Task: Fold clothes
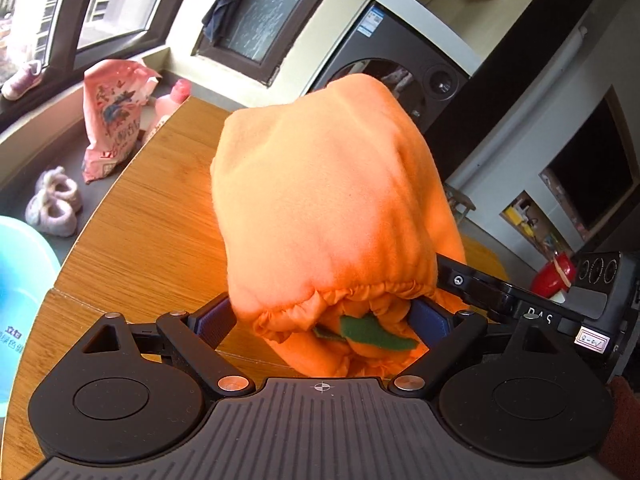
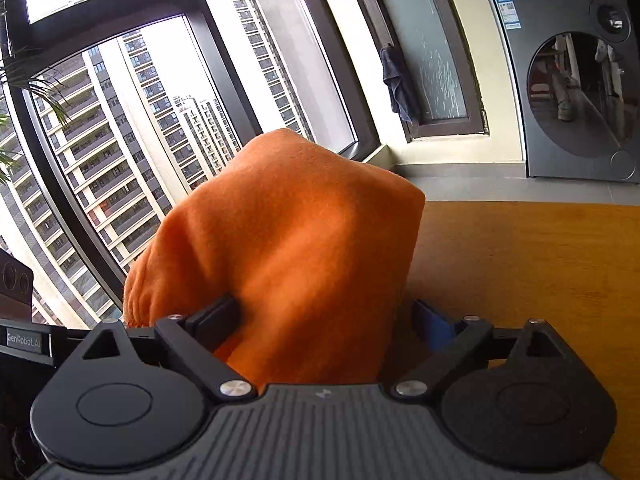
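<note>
1. The left gripper (image 1: 322, 322) pinches the gathered elastic hem of the soft orange fleece garment (image 1: 320, 200).
2. The right gripper (image 2: 326, 320) clamps another bunch.
3. The garment is held up above the round wooden table (image 1: 140, 220), between both grippers, equally near each.

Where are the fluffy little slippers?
In the left wrist view, the slippers sit far left on the grey sill, below the pink bag, beside the wooden table.

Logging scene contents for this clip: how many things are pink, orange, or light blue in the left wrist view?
Pink: 4 - bag, bottle, shoe, slippers
Orange: 1 - garment
Light blue: 1 - basin
Total: 6
</note>
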Tool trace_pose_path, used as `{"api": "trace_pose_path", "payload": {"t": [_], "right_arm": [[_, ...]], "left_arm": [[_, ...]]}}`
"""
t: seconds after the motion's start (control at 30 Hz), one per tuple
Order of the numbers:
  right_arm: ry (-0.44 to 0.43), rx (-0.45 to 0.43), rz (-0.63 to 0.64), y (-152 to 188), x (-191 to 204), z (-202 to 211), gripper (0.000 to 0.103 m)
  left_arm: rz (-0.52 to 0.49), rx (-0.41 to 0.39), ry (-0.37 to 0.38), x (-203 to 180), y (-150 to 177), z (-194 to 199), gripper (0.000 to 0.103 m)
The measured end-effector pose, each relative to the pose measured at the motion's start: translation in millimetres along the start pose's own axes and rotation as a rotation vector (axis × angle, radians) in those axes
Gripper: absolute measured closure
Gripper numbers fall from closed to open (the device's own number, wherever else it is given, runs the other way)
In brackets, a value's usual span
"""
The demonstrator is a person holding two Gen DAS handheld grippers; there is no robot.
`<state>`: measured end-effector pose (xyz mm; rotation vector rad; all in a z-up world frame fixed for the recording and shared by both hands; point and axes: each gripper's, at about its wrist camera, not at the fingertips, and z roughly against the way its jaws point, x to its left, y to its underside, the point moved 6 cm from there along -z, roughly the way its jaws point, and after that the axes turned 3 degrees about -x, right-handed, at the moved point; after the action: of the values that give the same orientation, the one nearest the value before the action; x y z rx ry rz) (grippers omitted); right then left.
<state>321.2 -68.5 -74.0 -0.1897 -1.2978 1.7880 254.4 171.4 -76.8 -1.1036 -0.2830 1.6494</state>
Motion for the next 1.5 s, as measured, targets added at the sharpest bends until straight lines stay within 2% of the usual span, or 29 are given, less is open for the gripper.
{"api": "trace_pose_path", "payload": {"t": [0.13, 0.27, 0.43, 0.57, 0.67, 0.73, 0.8, 0.87, 0.9, 1.03, 1.13, 1.2, 1.33, 1.4, 1.5], "right_arm": [[-0.039, 0.028, 0.02, -11.6, 2.6, -31.0, 0.001], [-0.037, 0.0, 0.01, -22.6, -3.6, -26.1, 0.001], [0.043, -0.12, 0.113, -30.3, -3.0, 16.1, 0.0], [-0.003, -0.109, 0.31, -17.9, 25.8, 33.2, 0.0], [0.006, -0.073, 0.503, -2.7, 54.9, 31.5, 0.0], [0.048, -0.059, 0.584, 2.8, 63.4, 22.1, 0.0], [0.116, -0.051, 0.631, 5.4, 62.8, 12.2, 0.0], [0.167, -0.047, 0.62, 4.7, 56.4, 9.1, 0.0], [0.163, -0.042, 0.595, 3.4, 53.7, 11.5, 0.0], [0.136, -0.059, 0.562, -5.5, 48.9, 28.6, 0.0], [0.199, -0.088, 0.569, -10.8, 42.9, 31.3, 0.0], [0.236, -0.073, 0.534, -10.2, 35.9, 22.3, 0.0], [0.167, -0.002, 0.483, 2.5, 35.5, 9.8, 0.0], [0.112, -0.008, 0.488, 7.5, 41.5, 17.2, 0.0], [-0.001, -0.068, 0.435, -2.3, 47.0, 40.7, 0.0]], "left_arm": [[-0.02, 0.005, 0.025, -3.6, 3.5, -0.2, 0.008], [-0.016, -0.016, 0.064, -7.8, 3.1, 15.7, 0.008], [0.043, -0.197, 0.177, -6.4, -24.3, 60.5, 0.007], [0.067, -0.354, 0.224, -9.5, -56.4, 79.2, 0.007], [0.063, -0.392, 0.24, -18.6, -70.8, 77.4, 0.005], [0.064, -0.343, 0.263, -26.7, -66.8, 61.9, 0.004], [0.055, -0.244, 0.253, -28.2, -54.0, 33.7, 0.004], [0.053, -0.17, 0.192, -18.9, -39.2, 7.9, 0.004], [0.055, -0.146, 0.169, -13.8, -33.2, -0.9, 0.004], [0.099, -0.132, 0.169, 3.7, -25.1, -9.8, 0.004], [0.115, -0.124, 0.179, 9.0, -23.4, -13.7, 0.004], [0.111, -0.122, 0.178, 9.2, -21.9, -16.0, 0.004], [0.106, -0.124, 0.162, 14.1, -19.2, -15.3, 0.004], [0.127, -0.126, 0.162, 19.6, -19.3, -14.8, 0.004], [0.158, -0.139, 0.171, 25.4, -19.3, -13.7, 0.004]]}}
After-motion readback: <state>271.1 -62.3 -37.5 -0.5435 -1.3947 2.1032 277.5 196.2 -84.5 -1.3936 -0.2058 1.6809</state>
